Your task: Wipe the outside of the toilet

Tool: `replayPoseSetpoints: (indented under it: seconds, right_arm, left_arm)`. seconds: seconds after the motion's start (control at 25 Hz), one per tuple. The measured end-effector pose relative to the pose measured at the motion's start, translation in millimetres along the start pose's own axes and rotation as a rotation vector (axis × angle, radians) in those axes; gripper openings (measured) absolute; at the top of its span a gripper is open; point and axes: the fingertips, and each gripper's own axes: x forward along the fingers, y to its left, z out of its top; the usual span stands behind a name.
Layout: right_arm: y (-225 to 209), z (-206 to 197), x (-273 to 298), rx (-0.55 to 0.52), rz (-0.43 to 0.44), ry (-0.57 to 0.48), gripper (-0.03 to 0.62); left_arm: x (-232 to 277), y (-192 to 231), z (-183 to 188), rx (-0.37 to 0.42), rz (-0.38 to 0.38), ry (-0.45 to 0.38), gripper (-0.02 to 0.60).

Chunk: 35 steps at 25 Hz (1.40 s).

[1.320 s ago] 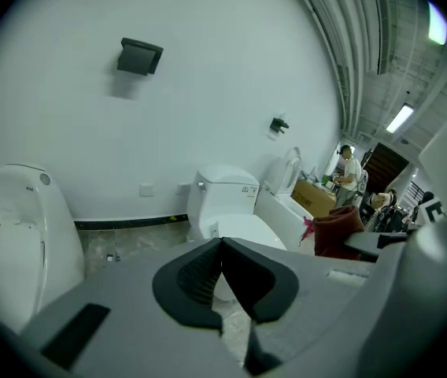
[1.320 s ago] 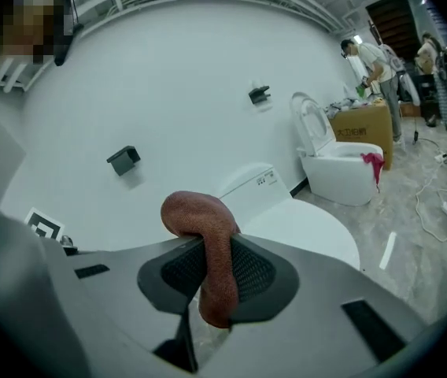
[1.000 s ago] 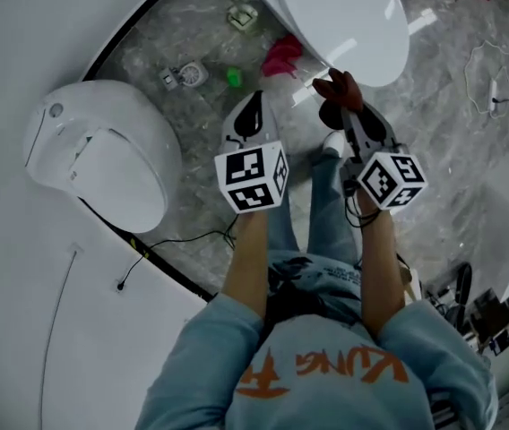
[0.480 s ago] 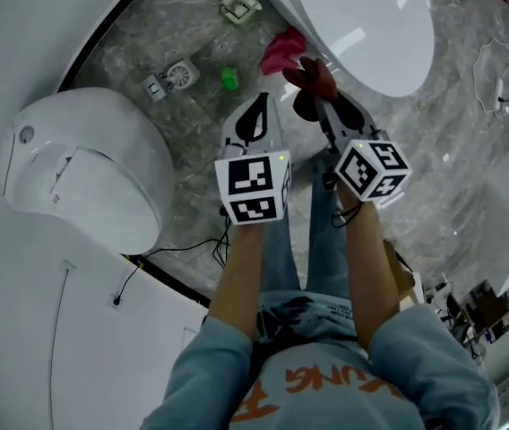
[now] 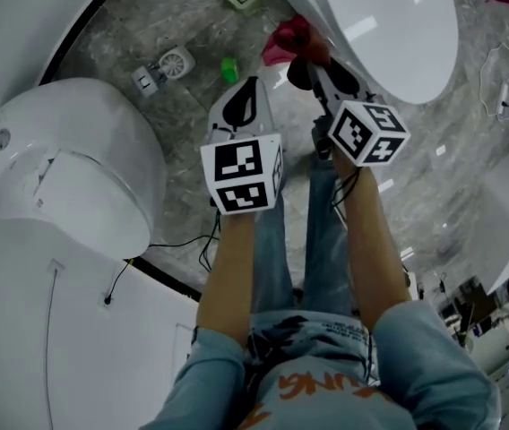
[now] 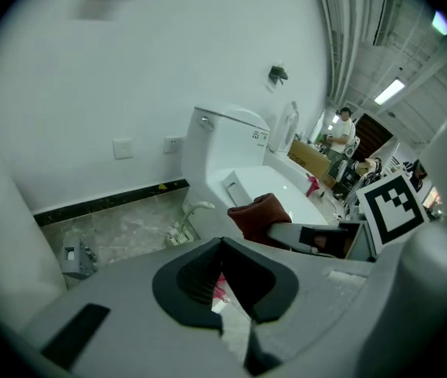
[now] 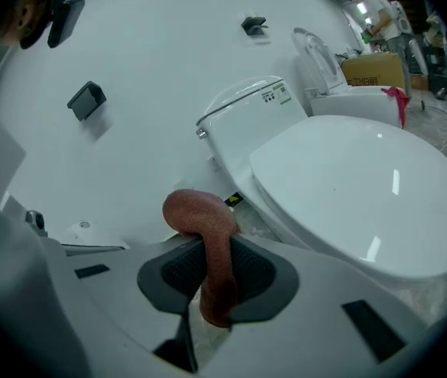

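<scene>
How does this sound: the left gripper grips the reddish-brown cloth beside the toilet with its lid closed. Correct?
Not quite: it is the right gripper that grips the reddish-brown cloth, as the right gripper view shows. The left gripper holds nothing. The toilet beside it does have its lid closed.

Orange lettering is seen on the near shirt, only "UNG" readable; the label on the toilet tank is illegible.
</scene>
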Motion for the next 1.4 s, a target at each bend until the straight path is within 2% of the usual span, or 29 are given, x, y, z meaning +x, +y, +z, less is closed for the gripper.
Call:
replayPoseSetpoints:
  seconds: [0.2,0.32,0.6,0.84,1.04,1.24,1.4]
  right_arm:
    - [-4,5,39,0.037,-0.022,-0.006,0.074]
    - [-10,11,57,0.056,-0.062,-0.014,0.074]
    - [-27,27,86,0.059,-0.123,-0.039,0.074]
    - [-44,23,88,0.062,-0.201,-0.046,0.074]
    - [-61,13,79,0.108,-0.258,-0.073,0.074]
    - [-74,3,61,0.127,-0.255,-0.093,0.072]
    - [-84,-11,46,0.146,-0.255,-0.088,0.072]
  left_arm:
    - [15,11,-5,-0.001,-0.015,0.013,-0.006]
    - [22,15,-7,0.0,-0.03,0.019,-0.006]
    - [34,22,-10,-0.025,-0.042,0.017,-0.006]
    - [38,29,-17,-0.038,-0.046,0.013,-0.006]
    - [44,22,-23,-0.02,-0.053,0.008,-0.006]
    - [45,6,-24,-0.003,-0.054,-0.011,-0.006]
    - [40,-9,-38,0.009,-0.054,0.003,-0.006]
